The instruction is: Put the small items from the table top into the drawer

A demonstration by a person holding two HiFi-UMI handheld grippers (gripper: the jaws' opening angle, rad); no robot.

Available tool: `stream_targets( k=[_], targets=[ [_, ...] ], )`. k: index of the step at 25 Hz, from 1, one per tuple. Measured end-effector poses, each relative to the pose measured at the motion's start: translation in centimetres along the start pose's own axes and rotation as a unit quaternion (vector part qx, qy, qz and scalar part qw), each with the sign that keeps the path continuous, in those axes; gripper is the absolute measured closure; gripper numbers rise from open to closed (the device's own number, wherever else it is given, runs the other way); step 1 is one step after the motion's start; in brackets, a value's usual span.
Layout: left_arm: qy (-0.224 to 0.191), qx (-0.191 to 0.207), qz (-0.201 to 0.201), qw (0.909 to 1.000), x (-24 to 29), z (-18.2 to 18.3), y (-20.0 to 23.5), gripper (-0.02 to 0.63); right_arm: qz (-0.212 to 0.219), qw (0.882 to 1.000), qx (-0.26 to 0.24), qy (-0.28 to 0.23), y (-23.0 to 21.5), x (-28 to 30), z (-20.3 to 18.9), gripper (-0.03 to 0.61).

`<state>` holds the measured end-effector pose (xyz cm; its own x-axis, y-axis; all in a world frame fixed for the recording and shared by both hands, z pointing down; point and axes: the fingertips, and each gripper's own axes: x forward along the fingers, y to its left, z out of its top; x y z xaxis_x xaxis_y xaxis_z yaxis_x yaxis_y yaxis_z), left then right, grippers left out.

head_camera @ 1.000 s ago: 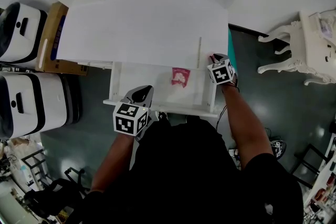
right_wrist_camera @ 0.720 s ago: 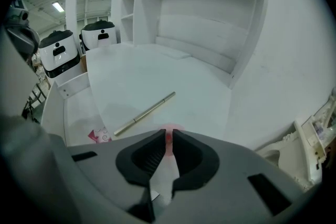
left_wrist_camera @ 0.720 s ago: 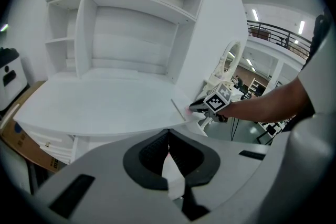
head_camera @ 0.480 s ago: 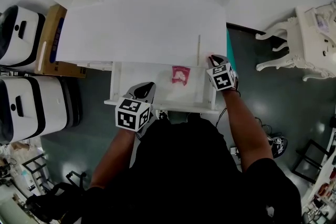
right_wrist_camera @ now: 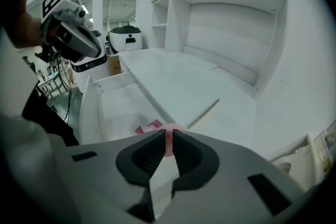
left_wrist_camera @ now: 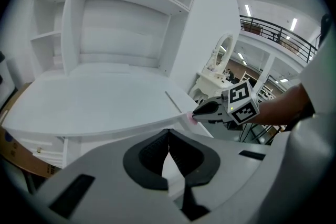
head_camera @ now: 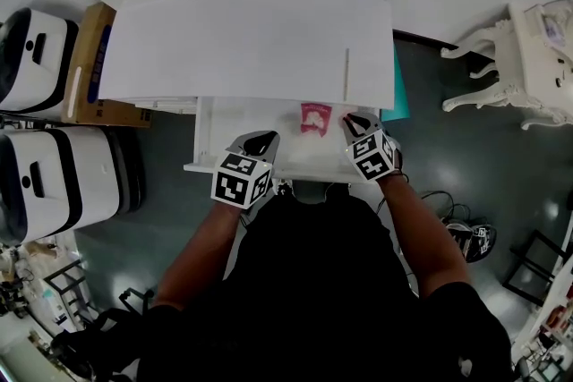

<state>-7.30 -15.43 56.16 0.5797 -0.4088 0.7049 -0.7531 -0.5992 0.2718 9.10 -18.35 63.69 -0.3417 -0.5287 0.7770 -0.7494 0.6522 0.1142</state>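
The white table top (head_camera: 242, 40) has its drawer (head_camera: 208, 143) pulled out toward me. Inside the drawer lies a pink-red packet (head_camera: 315, 117), also seen in the right gripper view (right_wrist_camera: 148, 127). A thin pale stick (head_camera: 346, 74) lies on the table near its right front edge. My right gripper (head_camera: 354, 121) hangs over the drawer's right side, shut on a small pink item (right_wrist_camera: 168, 140); that pink item (left_wrist_camera: 193, 118) shows at its tip in the left gripper view. My left gripper (head_camera: 259, 140) is over the drawer's left front, shut with nothing in it.
Two white machines (head_camera: 36, 49) (head_camera: 54, 183) and a cardboard box (head_camera: 85, 67) stand on the floor at left. A white ornate side table (head_camera: 528, 58) is at right. White shelving (left_wrist_camera: 115, 13) rises behind the table top. A teal thing (head_camera: 398, 89) stands by the desk's right side.
My right gripper has come from the table's right front corner to over the drawer, still holding the pink item. My left gripper has shifted slightly right and forward.
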Motion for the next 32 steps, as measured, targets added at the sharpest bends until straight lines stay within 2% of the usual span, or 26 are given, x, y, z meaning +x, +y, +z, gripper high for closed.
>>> stream_targets(
  k=[8,17,26,32],
  targets=[
    [0.008,0.004,0.0,1.0,-0.3,-0.4,-0.4,0.603,0.024,0.994,-0.054,0.088,2.5,4.5,-6.2,0.523],
    [0.002,-0.016,0.02,0.9997,-1.6,-0.5,-0.1,0.603,0.046,0.983,-0.052,0.172,2.4,9.7,-9.6,0.523],
    [-0.005,-0.052,0.054,0.9971,-3.2,-1.7,1.0,0.603,0.055,0.978,-0.062,0.192,2.5,12.0,-10.5,0.523],
    [-0.006,-0.059,0.056,0.9966,-3.4,-2.2,1.2,0.603,0.064,0.977,-0.053,0.196,2.9,12.3,-10.7,0.52]
  ],
)
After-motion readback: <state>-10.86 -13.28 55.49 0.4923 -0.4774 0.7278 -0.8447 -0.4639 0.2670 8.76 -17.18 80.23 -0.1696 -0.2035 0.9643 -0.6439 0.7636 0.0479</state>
